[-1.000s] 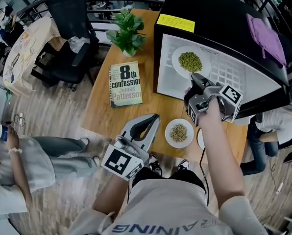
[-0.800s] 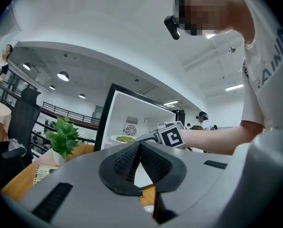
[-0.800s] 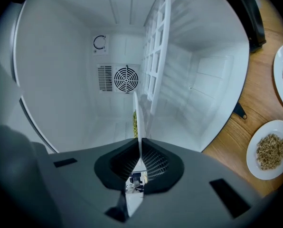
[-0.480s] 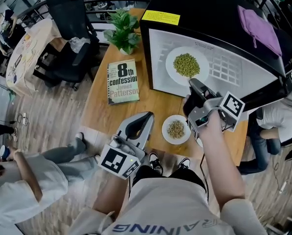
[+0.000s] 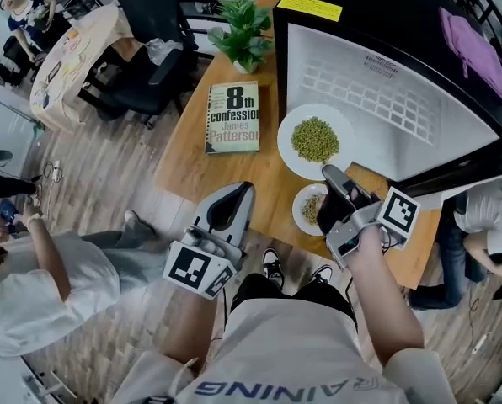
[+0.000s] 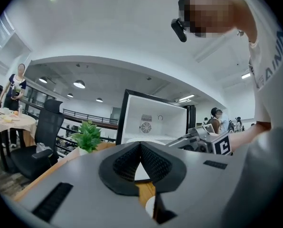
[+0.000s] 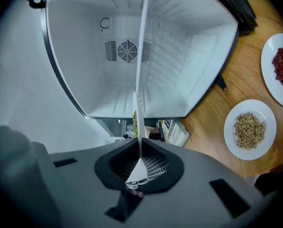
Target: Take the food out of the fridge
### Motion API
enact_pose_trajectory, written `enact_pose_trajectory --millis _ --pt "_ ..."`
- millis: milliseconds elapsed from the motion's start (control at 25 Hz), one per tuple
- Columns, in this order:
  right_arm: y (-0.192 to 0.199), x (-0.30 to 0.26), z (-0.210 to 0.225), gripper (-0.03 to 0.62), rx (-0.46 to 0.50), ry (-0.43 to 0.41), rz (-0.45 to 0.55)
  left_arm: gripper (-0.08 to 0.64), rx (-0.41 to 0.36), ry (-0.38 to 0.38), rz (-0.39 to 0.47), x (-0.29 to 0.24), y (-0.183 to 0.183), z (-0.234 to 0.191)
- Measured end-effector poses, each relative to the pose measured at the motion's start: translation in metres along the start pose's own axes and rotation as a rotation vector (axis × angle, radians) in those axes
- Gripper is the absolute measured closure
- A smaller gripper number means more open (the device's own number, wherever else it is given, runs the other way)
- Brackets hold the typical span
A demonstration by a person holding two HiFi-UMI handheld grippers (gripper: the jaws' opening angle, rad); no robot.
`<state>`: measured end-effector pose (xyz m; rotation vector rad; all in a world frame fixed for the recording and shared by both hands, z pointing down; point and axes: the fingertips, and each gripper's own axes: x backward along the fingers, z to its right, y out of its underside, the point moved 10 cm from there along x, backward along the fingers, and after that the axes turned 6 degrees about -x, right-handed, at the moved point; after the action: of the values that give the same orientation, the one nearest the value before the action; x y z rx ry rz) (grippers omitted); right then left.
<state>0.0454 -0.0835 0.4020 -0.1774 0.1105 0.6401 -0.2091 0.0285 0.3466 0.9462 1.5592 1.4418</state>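
**Head view, from above.** The right forearm (image 5: 377, 284) reaches straight away from the body. The right hand-held gripper (image 5: 331, 177) is clenched on the near rim of the plate of green beans (image 5: 316, 139) (round, white, the beans heaped at its middle). This plate is outside the fridge (image 5: 386, 23), just in front of its open mouth and over the bench (image 5: 196, 167). Whether it touches the wood cannot be told. The left arm (image 5: 188, 335) is drawn in closer. The left hand-held gripper (image 5: 239, 192) is over the bench's near edge and points toward the far side. Its ribbed black pads are pressed tip to tip, with nothing between them.

**Right gripper view.** The held plate shows edge-on as a thin white line between the pads. Behind it is the smooth white fridge interior with a round fan grille (image 7: 127, 51). To the right lie a plate of tan grains (image 7: 250, 129) and a plate of red beans (image 7: 280, 66). In the head view the first is half covered by the gripper and the second is out of sight.

**Left gripper view.** The fridge is seen level, a black frame round a white box, with a potted plant (image 6: 88, 134) to its left. A book (image 5: 233, 118) lies flat on the pale wooden bench, left of the held plate.
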Motion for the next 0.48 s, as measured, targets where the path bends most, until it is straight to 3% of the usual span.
enact_pose_trajectory --millis 480 --pt "0.047 -0.038 0.080 0.560 0.001 0.120 -0.169 0.554 -0.001 -0.138 -0.046 0.064 0.020 0.007"
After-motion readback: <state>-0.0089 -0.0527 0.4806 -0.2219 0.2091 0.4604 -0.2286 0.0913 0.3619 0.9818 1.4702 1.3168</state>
